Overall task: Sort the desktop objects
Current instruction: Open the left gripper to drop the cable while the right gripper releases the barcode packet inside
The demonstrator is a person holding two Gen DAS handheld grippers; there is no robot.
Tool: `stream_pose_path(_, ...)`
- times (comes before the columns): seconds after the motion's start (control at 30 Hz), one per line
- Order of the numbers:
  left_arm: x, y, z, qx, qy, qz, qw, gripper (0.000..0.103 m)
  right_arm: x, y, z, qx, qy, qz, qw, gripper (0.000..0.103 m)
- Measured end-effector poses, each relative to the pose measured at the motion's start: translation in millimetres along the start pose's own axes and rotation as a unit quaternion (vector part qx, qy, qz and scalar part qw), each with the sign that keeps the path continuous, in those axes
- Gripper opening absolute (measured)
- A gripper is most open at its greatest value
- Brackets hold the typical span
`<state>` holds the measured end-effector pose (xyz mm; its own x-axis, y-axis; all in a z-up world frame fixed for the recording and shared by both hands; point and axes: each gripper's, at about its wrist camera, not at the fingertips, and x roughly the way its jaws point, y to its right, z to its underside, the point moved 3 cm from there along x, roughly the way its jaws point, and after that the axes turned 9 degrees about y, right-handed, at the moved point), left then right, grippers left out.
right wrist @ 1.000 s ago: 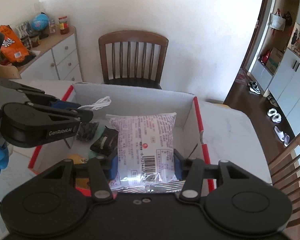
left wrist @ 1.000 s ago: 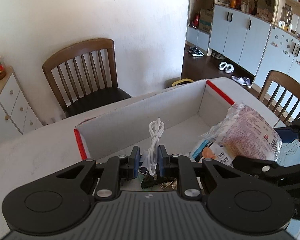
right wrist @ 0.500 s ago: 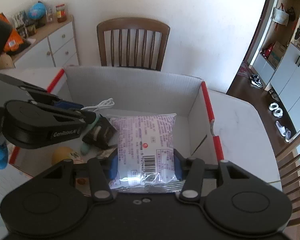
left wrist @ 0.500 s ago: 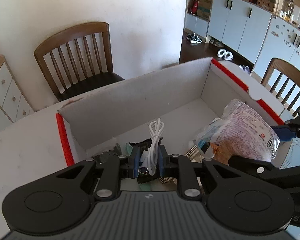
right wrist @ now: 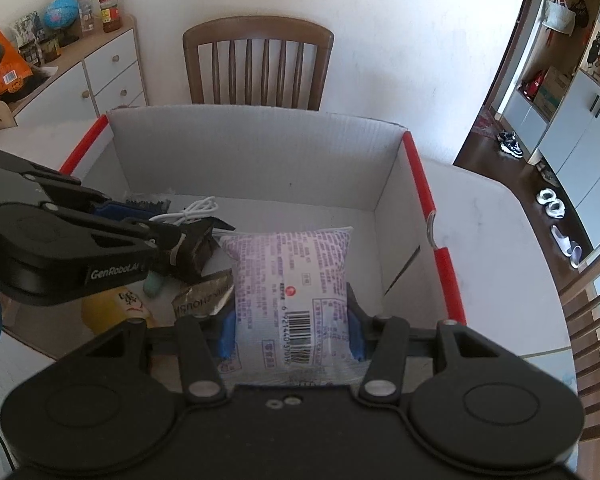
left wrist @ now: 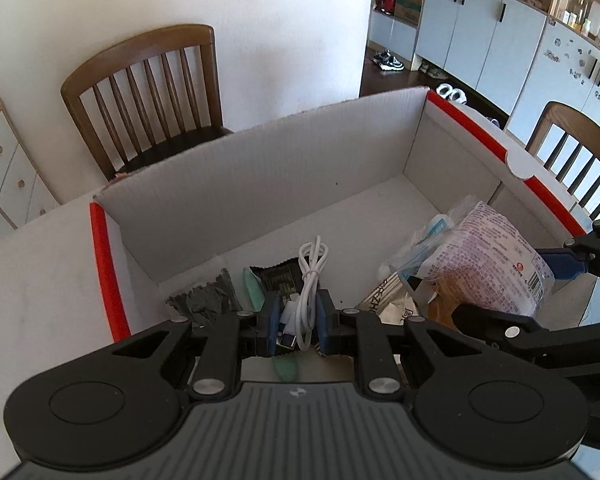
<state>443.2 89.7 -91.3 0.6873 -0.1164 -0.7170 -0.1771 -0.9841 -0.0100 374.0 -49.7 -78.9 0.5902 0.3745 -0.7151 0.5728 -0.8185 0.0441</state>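
A white cardboard box [left wrist: 300,168] with red-edged flaps stands on the white table. My left gripper [left wrist: 298,320] is shut on a coiled white cable [left wrist: 310,276], held low inside the box over its left part. My right gripper [right wrist: 290,334] is shut on a pale purple snack packet [right wrist: 290,272] with a barcode, held inside the box toward its right side. The packet [left wrist: 488,264] and the right gripper's fingers [left wrist: 564,266] show at the right of the left wrist view. The left gripper [right wrist: 140,224] with the cable [right wrist: 192,212] shows at the left of the right wrist view.
On the box floor lie a black packet [left wrist: 278,280], a dark grey crumpled item [left wrist: 210,300], a green piece [left wrist: 254,292], a yellow item [right wrist: 116,308] and a silver wrapper [right wrist: 202,300]. Wooden chairs [left wrist: 152,92] stand behind and right of the table. A white drawer cabinet [right wrist: 100,76] stands at left.
Both grippers have sunk toward the box floor with the cable and the packet still held. The box now fills more of both views.
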Motion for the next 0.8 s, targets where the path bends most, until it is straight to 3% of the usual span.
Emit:
stream_pose_path(0.63, 22, 12, 7, 0.019, -0.082, 0.021, 0.9963, 0.018, -1, 2, 4, -0.008, 0.001, 0.002, 1.0, 0.056)
stream_pose_path(0.73, 22, 12, 8, 0.021, -0.088, 0.012, 0.9958, 0.023, -5, 4, 3, -0.001, 0.006, -0.004, 1.0, 0.065)
stream_pose_path(0.8, 20, 11, 7, 0.015, -0.087, 0.006, 0.9961, 0.03, -8, 5, 3, -0.003, 0.008, -0.003, 1.0, 0.066)
